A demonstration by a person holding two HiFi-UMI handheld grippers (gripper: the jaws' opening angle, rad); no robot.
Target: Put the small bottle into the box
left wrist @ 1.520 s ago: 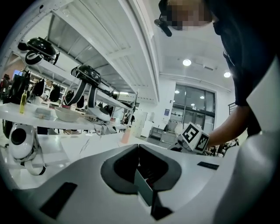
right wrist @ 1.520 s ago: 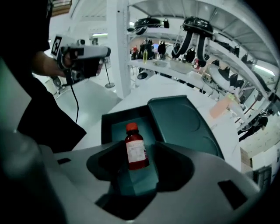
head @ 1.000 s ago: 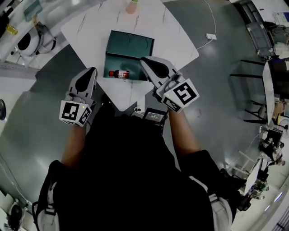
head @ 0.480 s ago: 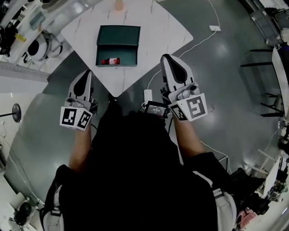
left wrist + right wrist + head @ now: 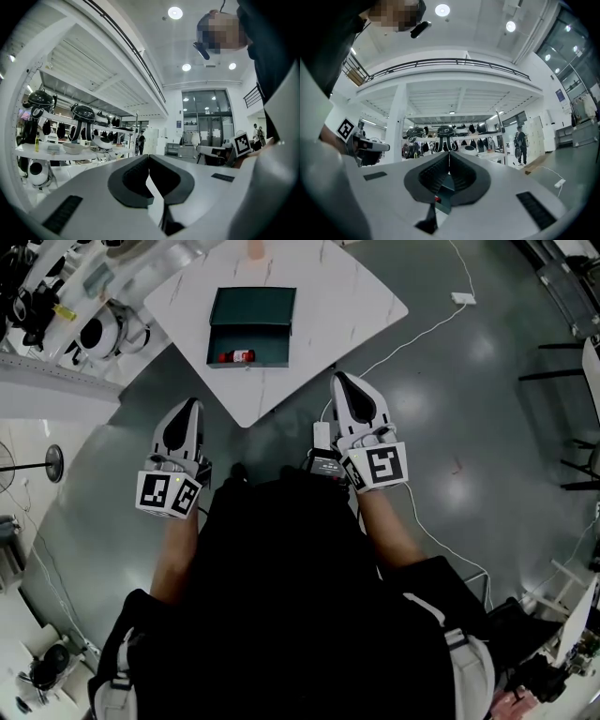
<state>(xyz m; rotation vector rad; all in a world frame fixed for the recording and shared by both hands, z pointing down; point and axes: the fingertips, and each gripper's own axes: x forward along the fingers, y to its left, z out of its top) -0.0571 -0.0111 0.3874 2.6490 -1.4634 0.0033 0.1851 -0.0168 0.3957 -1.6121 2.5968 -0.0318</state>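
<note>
Seen from above, the bottle [image 5: 236,356] lies sideways inside the box [image 5: 251,306], along its near wall, by the desk's [image 5: 347,306] front corner. It is ahead of both claws, and the left claw [image 5: 190,407] is nearer than the right claw [image 5: 341,382]. The left gripper view shows that claw clenched and empty. The right gripper view shows the same.

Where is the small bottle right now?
In the head view, the small bottle lies on its side inside the open green box on the white table, at the upper left, against the box wall nearest the person.
</note>
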